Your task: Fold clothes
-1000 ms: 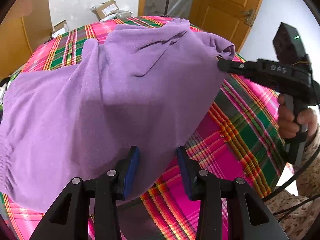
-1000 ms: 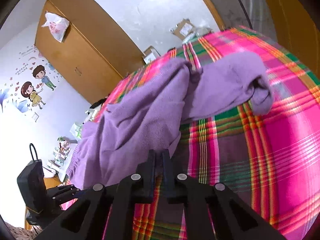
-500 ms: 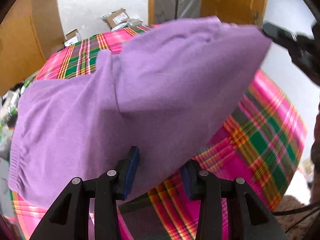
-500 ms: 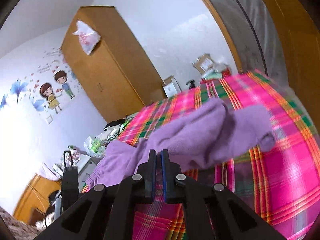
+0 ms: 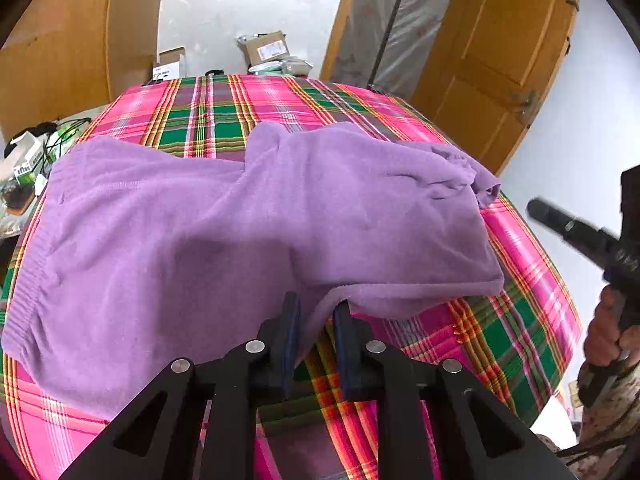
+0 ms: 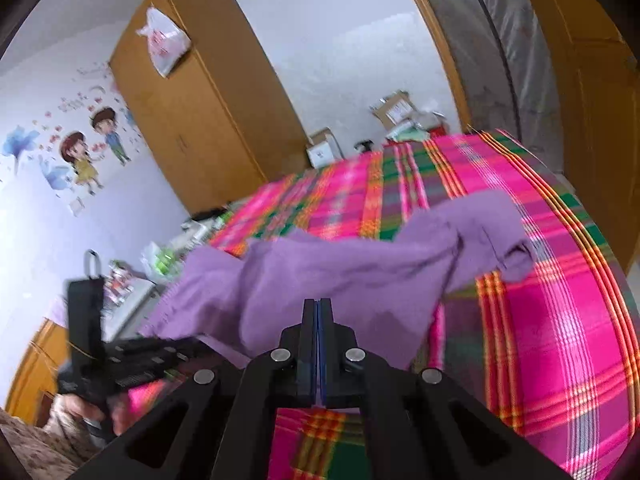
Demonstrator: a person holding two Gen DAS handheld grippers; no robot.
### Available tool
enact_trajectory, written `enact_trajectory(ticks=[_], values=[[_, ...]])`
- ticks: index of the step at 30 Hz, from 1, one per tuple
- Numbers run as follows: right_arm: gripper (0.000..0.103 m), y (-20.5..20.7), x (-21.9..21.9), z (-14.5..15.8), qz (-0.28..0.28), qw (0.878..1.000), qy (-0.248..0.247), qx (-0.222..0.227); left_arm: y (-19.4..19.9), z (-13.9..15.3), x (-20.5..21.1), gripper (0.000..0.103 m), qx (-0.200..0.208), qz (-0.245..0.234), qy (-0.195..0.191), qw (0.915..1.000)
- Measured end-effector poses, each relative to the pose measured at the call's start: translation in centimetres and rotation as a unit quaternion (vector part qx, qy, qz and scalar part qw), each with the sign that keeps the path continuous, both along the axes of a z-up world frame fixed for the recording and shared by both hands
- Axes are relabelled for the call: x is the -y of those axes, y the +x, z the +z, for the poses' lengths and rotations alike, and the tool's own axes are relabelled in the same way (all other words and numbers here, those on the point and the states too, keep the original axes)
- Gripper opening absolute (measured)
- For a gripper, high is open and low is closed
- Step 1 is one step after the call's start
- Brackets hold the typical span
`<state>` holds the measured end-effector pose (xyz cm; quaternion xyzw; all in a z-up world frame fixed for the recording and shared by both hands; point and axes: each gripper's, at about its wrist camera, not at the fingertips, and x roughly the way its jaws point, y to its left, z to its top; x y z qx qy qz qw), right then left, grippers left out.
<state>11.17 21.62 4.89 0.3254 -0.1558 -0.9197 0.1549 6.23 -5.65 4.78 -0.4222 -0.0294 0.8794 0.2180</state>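
A purple fleece garment [image 5: 248, 232] lies spread over the pink plaid tablecloth [image 5: 524, 320], its elastic waistband at the left. My left gripper [image 5: 317, 320] is at the near hem. Its jaws are closing, and a fold of the hem hangs between the pads with a gap still showing. My right gripper [image 6: 319, 312] is shut with nothing in it, hovering just short of the garment [image 6: 360, 268]. From the left wrist view it shows blurred at the right [image 5: 560, 224], clear of the cloth, with a hand [image 5: 608, 332] on its handle.
The round table's edge curves away on the right [image 6: 592, 264]. Beyond it stand a wooden wardrobe [image 6: 200, 112], a wooden door [image 5: 504, 64] and cardboard boxes [image 5: 266, 46] on the floor. A cluttered side table [image 5: 24, 168] sits at the left.
The right gripper let go of the raised corner and drew back to the right. The garment dropped flat onto the table. The left jaws narrowed around the near hem.
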Motion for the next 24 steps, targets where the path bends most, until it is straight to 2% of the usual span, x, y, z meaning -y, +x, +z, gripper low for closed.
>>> enact_trajectory(ticks=[6, 11, 12, 15, 17, 19, 24], values=[[0.002, -1.0, -2.0, -3.3, -0.033, 0.997, -0.021, 0.062, -0.3, 0.8, 1.4, 0.010, -0.007, 0.018, 0.036, 0.9992], [0.018, -1.8, -3.8, -5.1, -0.064, 0.993, -0.033, 0.091, -1.1, 1.8, 2.8, 0.010, -0.024, 0.042, 0.054, 0.9974], [0.018, -2.0, -4.1, -5.3, -0.068, 0.992, -0.040, 0.095, -1.4, 2.0, 3.1, 0.010, -0.025, 0.047, 0.058, 0.9969], [0.020, -2.6, -4.7, -5.9, -0.070, 0.990, -0.063, 0.102, -2.2, 2.5, 3.7, 0.010, -0.032, 0.063, 0.064, 0.9954], [0.025, -3.1, -4.8, -6.1, -0.073, 0.989, -0.065, 0.108, -2.7, 2.9, 4.2, 0.010, -0.036, 0.071, 0.072, 0.9942], [0.025, -3.4, -4.9, -6.1, -0.076, 0.989, -0.066, 0.107, -3.1, 3.3, 4.7, 0.010, -0.037, 0.078, 0.079, 0.9931], [0.026, -4.4, -5.7, -4.3, -0.092, 0.991, -0.062, 0.076, -3.1, 3.8, 5.4, 0.009, -0.037, 0.074, 0.082, 0.9932]])
